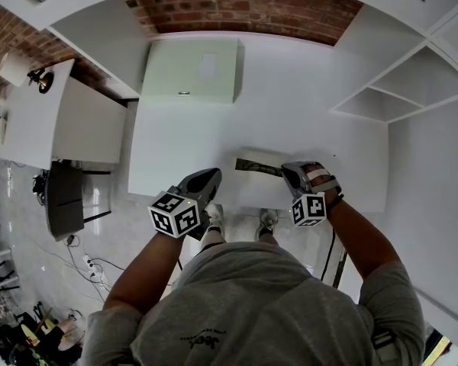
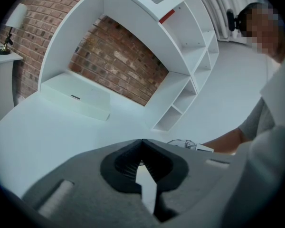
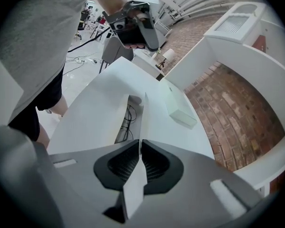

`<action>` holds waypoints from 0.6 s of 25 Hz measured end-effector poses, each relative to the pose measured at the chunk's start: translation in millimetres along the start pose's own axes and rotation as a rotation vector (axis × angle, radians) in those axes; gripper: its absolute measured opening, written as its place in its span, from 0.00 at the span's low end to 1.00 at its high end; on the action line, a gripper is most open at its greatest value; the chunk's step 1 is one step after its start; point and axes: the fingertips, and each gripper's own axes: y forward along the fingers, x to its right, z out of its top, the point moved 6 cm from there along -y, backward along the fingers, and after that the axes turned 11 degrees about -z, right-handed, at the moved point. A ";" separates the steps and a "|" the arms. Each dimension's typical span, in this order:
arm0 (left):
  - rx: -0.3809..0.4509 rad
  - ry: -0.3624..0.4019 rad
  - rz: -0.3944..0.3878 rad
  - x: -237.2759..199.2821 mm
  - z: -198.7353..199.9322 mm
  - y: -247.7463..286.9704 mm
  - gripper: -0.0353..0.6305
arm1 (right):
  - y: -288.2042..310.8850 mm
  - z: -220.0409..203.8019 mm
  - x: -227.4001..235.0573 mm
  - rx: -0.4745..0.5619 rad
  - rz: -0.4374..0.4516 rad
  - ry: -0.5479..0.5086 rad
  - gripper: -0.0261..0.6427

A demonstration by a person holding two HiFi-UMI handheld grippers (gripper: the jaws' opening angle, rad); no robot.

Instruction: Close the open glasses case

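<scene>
- Left claw (image 1: 208, 178) (image 2: 142, 144): jaws pressed together at the tips with nothing between them; held over the near edge of the tabletop (image 1: 313, 105), left of the glasses case.
- Right claw (image 1: 294, 174) (image 3: 140, 144): jaws likewise pressed together and empty; just beside the right end of the glasses case. No view shows whether it touches the case.
- Glasses case (image 1: 263, 187): pale and flat, lying at the near edge of the tabletop between the two claws; a dark strip (image 1: 258, 166) runs along its far side.
- Pale green box (image 1: 192, 69) (image 2: 76, 96) (image 3: 180, 110): at the far edge of the tabletop, well apart from the case.
- White shelf unit (image 1: 397, 101) (image 2: 180, 103): at the right edge of the tabletop.
- Brick wall (image 1: 244, 6): behind the far edge.
</scene>
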 end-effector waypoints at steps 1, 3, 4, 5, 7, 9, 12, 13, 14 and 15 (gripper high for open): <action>-0.001 -0.001 -0.001 -0.5 -0.4 0.3 0.05 | -1.2 0.7 -2.1 0.002 0.004 0.001 0.08; -0.003 -0.001 -0.004 -2.0 -0.8 1.2 0.05 | -2.0 1.9 -4.9 0.005 0.011 0.014 0.09; -0.003 -0.002 -0.005 -3.0 -1.0 1.8 0.05 | -1.8 2.2 -5.1 0.004 0.013 0.026 0.09; -0.004 -0.004 -0.007 -3.8 -1.3 2.6 0.05 | -1.5 2.3 -4.8 0.003 0.014 0.039 0.09; -0.006 -0.007 -0.011 -4.7 -2.5 3.9 0.05 | -1.3 2.0 -3.6 0.000 0.016 0.063 0.09; -0.008 -0.011 -0.015 -5.2 -3.9 4.8 0.05 | -1.8 1.6 -2.3 -0.002 0.021 0.087 0.09; -0.011 -0.016 -0.019 -8.9 -7.3 6.5 0.05 | -1.9 1.1 -1.3 0.002 0.026 0.110 0.09; -0.011 -0.016 -0.019 -10.7 -8.3 7.2 0.05 | -1.9 1.0 -1.3 0.003 0.026 0.117 0.09; -0.011 -0.017 -0.019 -12.5 -9.2 7.6 0.05 | -2.1 1.0 -1.7 0.003 0.027 0.126 0.10; -0.010 -0.018 -0.019 -14.2 -9.9 7.9 0.05 | -2.5 1.3 -2.5 0.003 0.028 0.135 0.10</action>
